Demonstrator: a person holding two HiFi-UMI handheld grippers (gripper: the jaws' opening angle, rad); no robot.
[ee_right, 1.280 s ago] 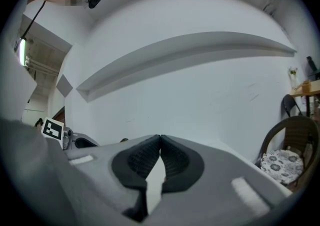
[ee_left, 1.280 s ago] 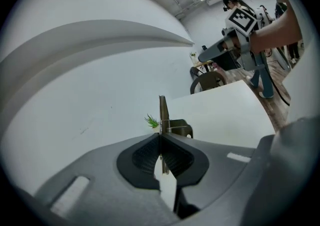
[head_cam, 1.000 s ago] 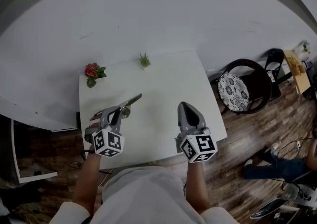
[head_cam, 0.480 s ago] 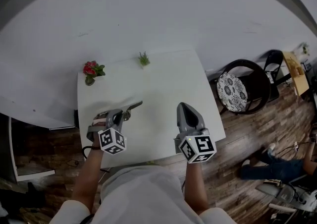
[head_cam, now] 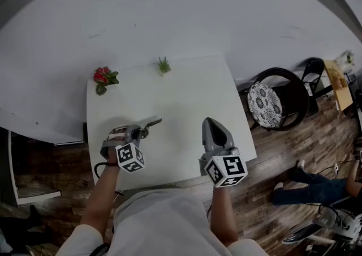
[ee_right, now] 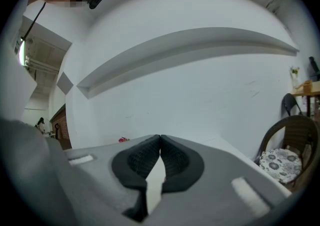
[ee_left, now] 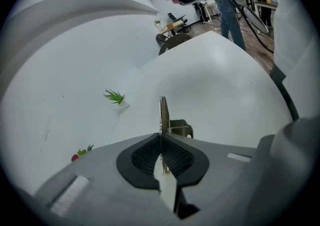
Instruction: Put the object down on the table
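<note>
Left tool (head_cam: 139, 129) is clamped on the object (head_cam: 151, 122), a thin metal strip with a small bracket and spring on one side. In the left gripper view the pads (ee_left: 145, 156) pinch its near end edge-on and the rest sticks out past the tips. It's angled down over the near-left part of the surface (head_cam: 186, 93). I can't tell if the far end touches yet. Right tool (head_cam: 211, 124) is pressed together on nothing, over the near edge and well apart from the left one.

Risks as I judge them:
- The grip is on a narrow edge with most of the length hanging out. If I let go above the surface it probably tips flat, then clatters or skids. The top is smooth and white, with nothing to stop it.
- If I push down with the far end already touching, the strip can pivot in the pads or lever out sideways.
- The bracket makes it lopsided, so it may roll onto that side on release.
- The left edge isn't far, so a bounce that way ends on the wood floor (head_cam: 283, 153).

Count, near to far:
- two tools
- one object
- one surface
- two small plants at the far edge: red-flowered plant (head_cam: 102, 77) at the left corner, green plant (head_cam: 164, 67) mid-edge
- two chairs off right: cushioned chair (head_cam: 277, 99), black chair (head_cam: 314, 71) behind it
</note>
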